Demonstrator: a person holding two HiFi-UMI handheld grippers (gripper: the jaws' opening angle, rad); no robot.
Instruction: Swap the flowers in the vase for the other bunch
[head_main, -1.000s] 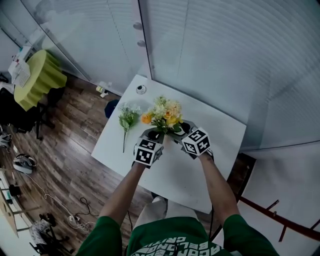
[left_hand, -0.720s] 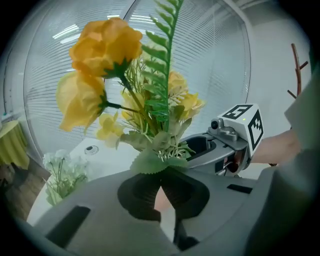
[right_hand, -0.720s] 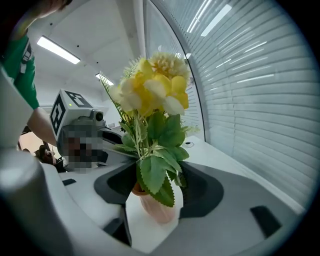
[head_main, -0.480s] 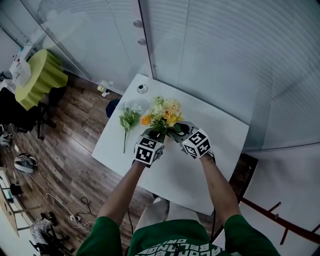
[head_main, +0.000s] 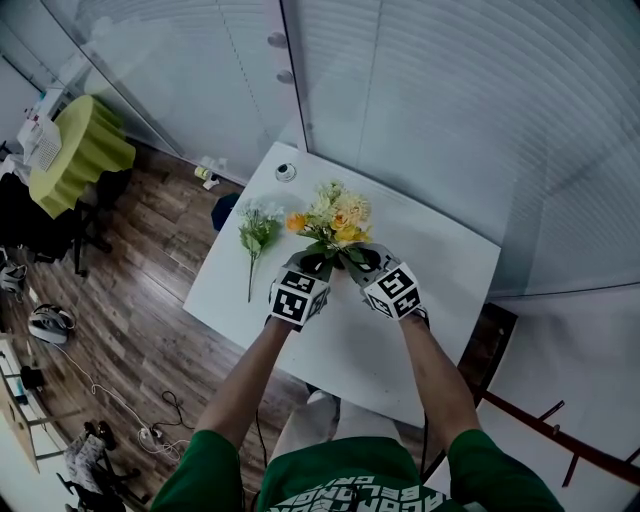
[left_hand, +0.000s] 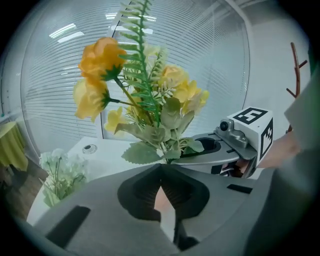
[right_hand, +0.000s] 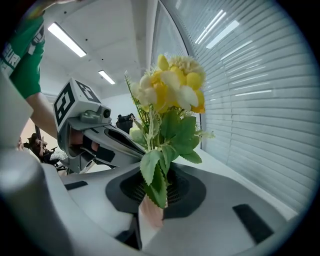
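Observation:
A bunch of yellow and orange flowers (head_main: 335, 213) stands upright in a small pinkish vase (left_hand: 161, 199) near the middle of the white table (head_main: 440, 260). My left gripper (head_main: 308, 268) is shut on the vase, which shows between its jaws. My right gripper (head_main: 360, 262) comes in from the right; its jaws have just been closing and now hold the yellow bunch (right_hand: 170, 95) by its stems, just above the vase (right_hand: 149, 212). The other bunch (head_main: 258, 232), pale white and green, lies flat on the table to the left.
A small round object (head_main: 285, 172) sits at the table's far corner. Slatted blinds rise right behind the table. Wooden floor lies to the left, with a yellow-green draped table (head_main: 85, 150), cables and shoes. The table's near edge is by my legs.
The right gripper's jaws have closed in around the base of the yellow bunch, and its marker cube has rolled slightly. The left gripper stays put on the vase.

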